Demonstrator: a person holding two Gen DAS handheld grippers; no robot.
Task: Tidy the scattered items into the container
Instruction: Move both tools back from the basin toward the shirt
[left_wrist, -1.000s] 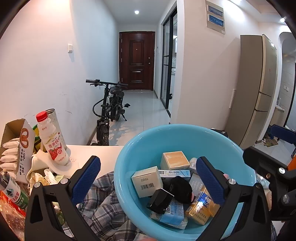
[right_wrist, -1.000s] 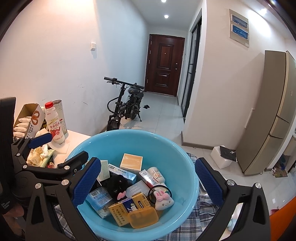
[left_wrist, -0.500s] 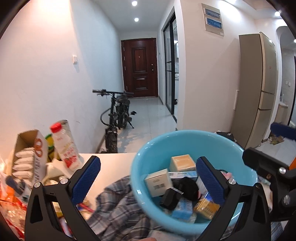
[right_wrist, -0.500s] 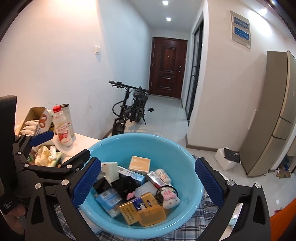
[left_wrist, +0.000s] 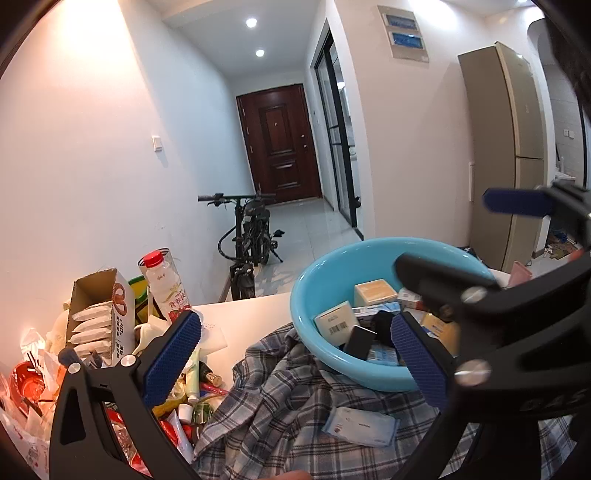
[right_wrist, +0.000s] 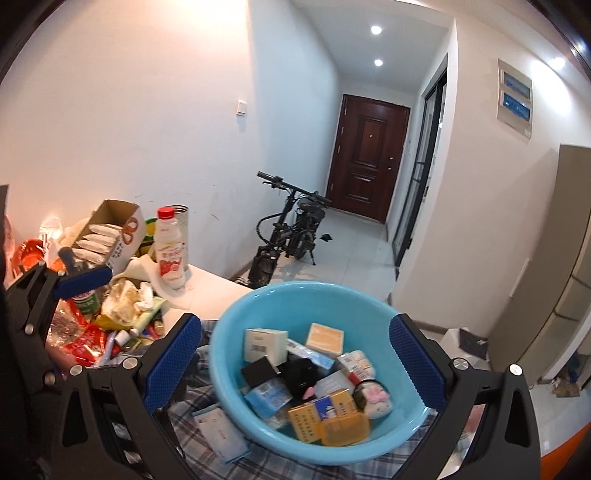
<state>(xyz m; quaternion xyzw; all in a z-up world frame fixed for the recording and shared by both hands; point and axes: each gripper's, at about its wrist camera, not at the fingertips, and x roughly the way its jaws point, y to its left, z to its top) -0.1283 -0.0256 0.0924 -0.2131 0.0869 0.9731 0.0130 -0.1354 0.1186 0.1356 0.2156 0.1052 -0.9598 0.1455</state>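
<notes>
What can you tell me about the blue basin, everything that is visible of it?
The blue basin is a round, light blue bowl, smooth and glossy like plastic, with a rolled rim and no handles visible. It sits upright on a grey checked cloth. Inside lie many small things piled together: white and tan boxes, blue packets, black objects, a yellow box and a small white bunny toy. A flat pale blue packet lies on the cloth just outside its wall. Neither gripper touches it.

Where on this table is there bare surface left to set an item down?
One bare patch: white table between the milk bottle and the blue basin, bordered by the plaid cloth. The left side is crowded with snack box, wrappers and tubes. The basin is nearly full.
</notes>
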